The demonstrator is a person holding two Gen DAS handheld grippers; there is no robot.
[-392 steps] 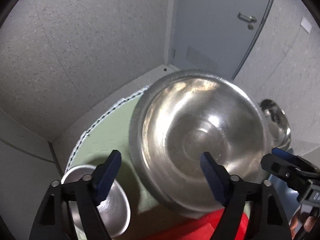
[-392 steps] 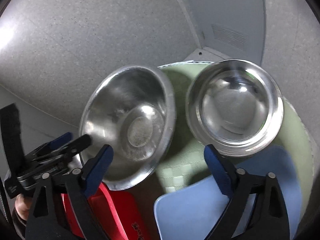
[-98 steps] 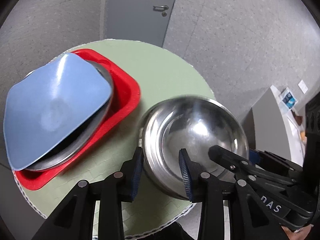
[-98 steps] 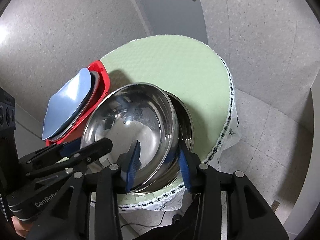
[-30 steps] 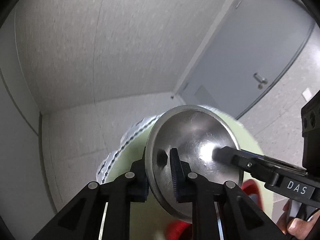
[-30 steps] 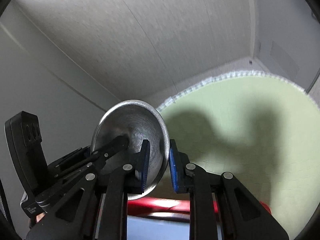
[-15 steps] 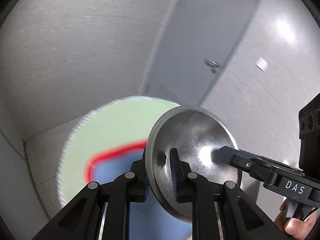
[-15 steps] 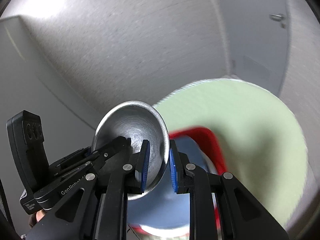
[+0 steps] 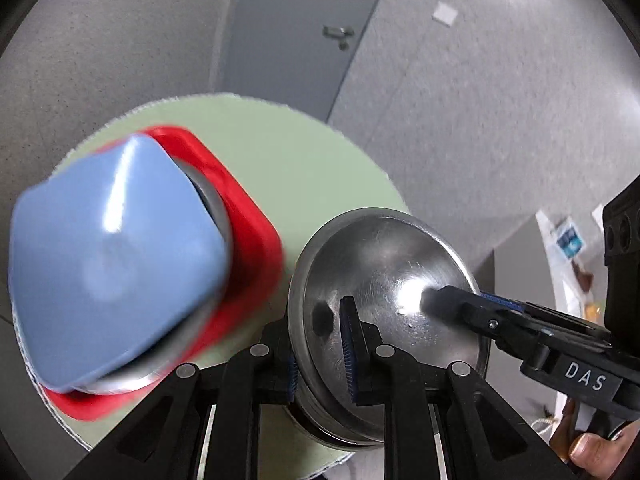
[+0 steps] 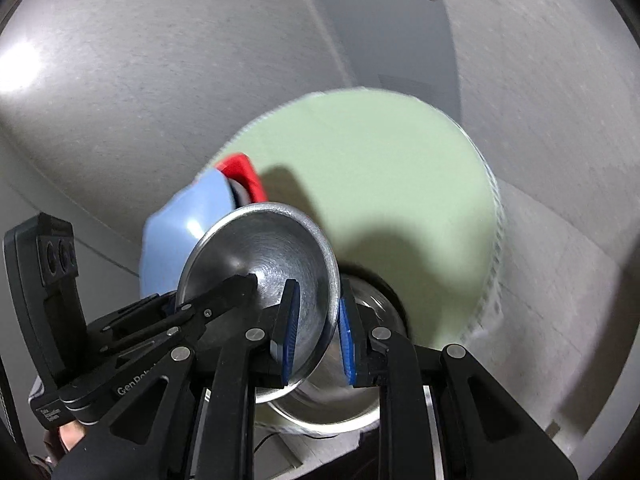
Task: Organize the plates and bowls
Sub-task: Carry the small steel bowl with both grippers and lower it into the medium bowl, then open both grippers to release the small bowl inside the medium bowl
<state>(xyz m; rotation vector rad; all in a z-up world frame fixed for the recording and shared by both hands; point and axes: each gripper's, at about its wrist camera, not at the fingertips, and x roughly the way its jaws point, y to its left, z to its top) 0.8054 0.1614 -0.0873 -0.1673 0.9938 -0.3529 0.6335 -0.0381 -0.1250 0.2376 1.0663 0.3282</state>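
Likely an office or lab room, grey door (image 9: 296, 36), speckled grey walls (image 9: 480, 128), round green-clothed table (image 9: 280, 152)

plate (image 9: 112, 264) atop tray (image 9: 248, 232) at table's (image 9: 280, 152) left, held bowl (image 9: 384, 280) over another bowl (image 10: 360, 400) to its right

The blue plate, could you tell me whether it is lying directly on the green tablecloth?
No, the blue plate rests on a metal dish inside the red tray, not on the cloth.

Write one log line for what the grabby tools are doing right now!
left tool: shut on steel bowl rim | right tool: shut on same rim | bowl: tilted above second bowl | blue plate: stacked on red tray
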